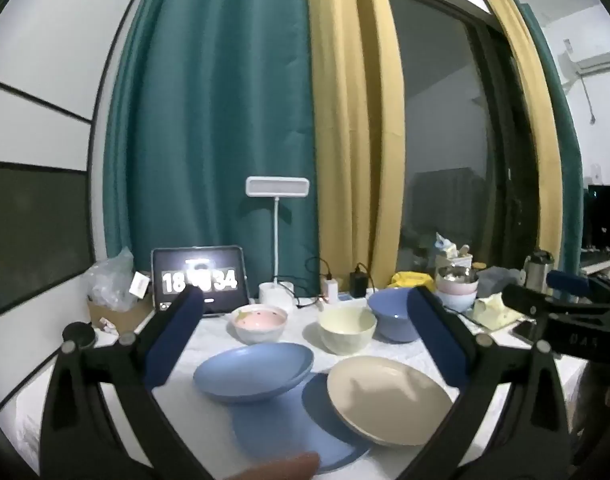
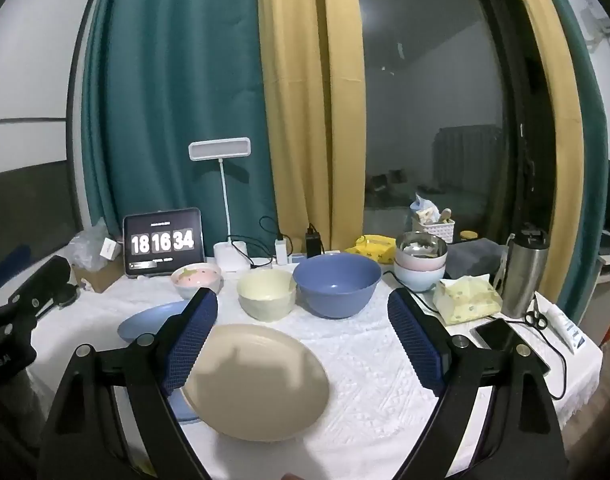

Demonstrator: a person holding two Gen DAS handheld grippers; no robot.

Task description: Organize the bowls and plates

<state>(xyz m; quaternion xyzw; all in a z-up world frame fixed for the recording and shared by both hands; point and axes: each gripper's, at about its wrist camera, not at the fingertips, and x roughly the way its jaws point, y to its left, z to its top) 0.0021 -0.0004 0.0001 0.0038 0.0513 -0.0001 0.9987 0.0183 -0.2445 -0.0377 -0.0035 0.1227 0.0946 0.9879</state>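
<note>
Left wrist view: the left gripper (image 1: pixel 305 344) stands with its jaws wide apart and nothing between the pads. In the right wrist view the right gripper (image 2: pixel 303 336) is likewise spread and empty. Nothing is held; my judgement is that sorting has not begun.

Nearest, lower centre, a beige plate (image 2: pixel 257 376) overlaps a flat blue plate (image 1: pixel 293 432). A deeper blue plate (image 1: pixel 253 372) sits just left.

Mid-frame, 3 bowls stand in a row, all apparently empty: pink bowl (image 2: pixel 197 278), cream bowl (image 2: pixel 267 294), large blue bowl (image 2: pixel 337 284).

Right of these, a stack of 2 bowls (image 2: pixel 419 272) carries a steel bowl (image 2: pixel 421 245); its contents are unclear.

The next move likely calls for closing on a plate rim and stacking like with like.
</note>
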